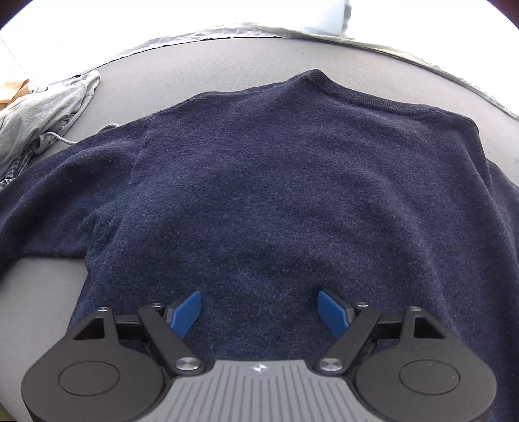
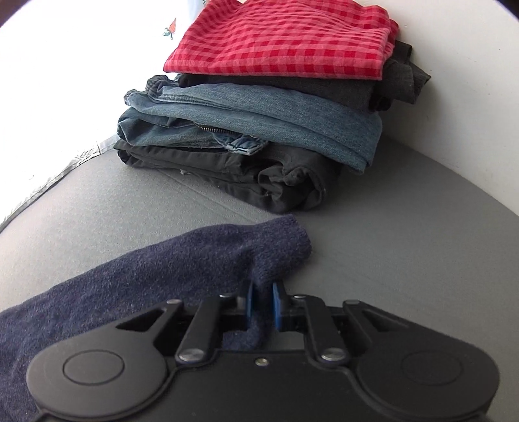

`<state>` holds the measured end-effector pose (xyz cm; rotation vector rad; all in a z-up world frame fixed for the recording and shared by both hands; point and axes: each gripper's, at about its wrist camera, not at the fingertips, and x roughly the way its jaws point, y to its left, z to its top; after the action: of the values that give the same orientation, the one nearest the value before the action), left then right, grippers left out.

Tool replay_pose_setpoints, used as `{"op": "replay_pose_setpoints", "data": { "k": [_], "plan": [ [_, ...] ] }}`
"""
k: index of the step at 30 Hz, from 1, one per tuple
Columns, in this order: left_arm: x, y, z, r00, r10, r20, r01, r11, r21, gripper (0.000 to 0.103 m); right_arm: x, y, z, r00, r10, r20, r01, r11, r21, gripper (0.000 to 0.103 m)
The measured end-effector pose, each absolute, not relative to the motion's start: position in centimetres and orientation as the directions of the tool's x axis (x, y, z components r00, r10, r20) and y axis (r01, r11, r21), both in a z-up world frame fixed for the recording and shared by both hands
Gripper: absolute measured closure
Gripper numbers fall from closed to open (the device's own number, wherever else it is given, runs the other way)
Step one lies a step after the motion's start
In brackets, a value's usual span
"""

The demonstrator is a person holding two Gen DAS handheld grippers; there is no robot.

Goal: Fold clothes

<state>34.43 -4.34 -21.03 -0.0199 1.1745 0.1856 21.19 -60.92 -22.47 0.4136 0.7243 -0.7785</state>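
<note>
A navy knit sweater (image 1: 259, 181) lies spread flat on the grey surface (image 1: 42, 292), its neckline at the far side. My left gripper (image 1: 259, 300) hovers over the sweater's near part, its blue pads wide apart and nothing pinched between them. In the right wrist view one navy sleeve (image 2: 181, 259) stretches across the grey surface (image 2: 405, 253), its cuff toward the clothes pile. My right gripper (image 2: 262, 293) is shut on the sleeve fabric close to the cuff, with knit bunched between its blue pads.
A stack of folded clothes stands beyond the sleeve: a red checked shirt (image 2: 285, 39) on top, blue jeans (image 2: 259, 120) beneath, dark garments (image 2: 227, 168) at the bottom. A crumpled grey garment (image 1: 42, 117) lies at the far left of the sweater. The surface's far edge (image 1: 227, 31) is bright.
</note>
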Motion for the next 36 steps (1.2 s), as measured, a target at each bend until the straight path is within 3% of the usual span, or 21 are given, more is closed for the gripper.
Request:
{"op": "replay_pose_setpoints", "data": {
  "k": [4,7,9,11,13,17,19,25,30,36],
  "plan": [
    [34.9,-4.5,-21.3,0.367,0.141,-0.92,-0.173,0.982,0.082,0.019,21.2,-61.9,-22.1,0.424,-0.603,-0.676,0.76,0.643,-0.097,0.097],
    [34.7,-3.8,-21.5,0.365,0.138,-0.921,-0.211,0.976,0.063,0.013,20.8,-63.5,-22.3,0.435,-0.579,-0.69,0.788,0.616,-0.021,0.095],
    [34.6,-3.2,-21.6,0.365,0.123,-0.923,-0.231,0.972,0.039,0.012,21.5,-63.2,-22.2,0.412,-0.588,-0.696,0.777,0.626,-0.068,0.094],
    [34.5,-3.2,-21.7,0.371,0.126,-0.92,-0.224,0.974,0.043,0.012,22.1,-62.6,-22.2,0.384,-0.601,-0.701,0.766,0.631,-0.121,0.087],
    [34.4,-3.3,-21.7,0.376,0.126,-0.918,-0.226,0.973,0.041,0.012,22.0,-62.0,-21.8,0.36,-0.613,-0.703,0.778,0.613,-0.136,0.064],
    [33.4,-3.3,-21.5,0.394,0.11,-0.912,-0.229,0.973,0.018,0.012,20.7,-59.7,-20.9,0.414,-0.561,-0.717,0.783,0.621,-0.033,0.052],
    [32.3,-3.2,-21.3,0.413,0.089,-0.906,-0.231,0.973,-0.01,0.012,20.3,-57.7,-20.7,0.452,-0.515,-0.728,0.752,0.659,0.001,0.037],
    [27.8,-1.2,-20.2,0.473,0.012,-0.881,-0.243,0.963,-0.118,0.012,19.6,-49.1,-20.9,0.561,-0.34,-0.755,0.571,0.819,0.057,0.011],
    [23.4,3.1,-19.4,0.492,-0.01,-0.87,-0.314,0.931,-0.188,0.012,19.4,-40.7,-20.1,0.611,-0.203,-0.765,0.41,0.908,0.086,0.003],
    [20.9,11.2,-18.1,0.526,-0.004,-0.85,-0.439,0.855,-0.276,0.012,19.4,-32.2,-18.5,0.656,-0.14,-0.742,0.301,0.95,0.087,0.001]
  ]
}}
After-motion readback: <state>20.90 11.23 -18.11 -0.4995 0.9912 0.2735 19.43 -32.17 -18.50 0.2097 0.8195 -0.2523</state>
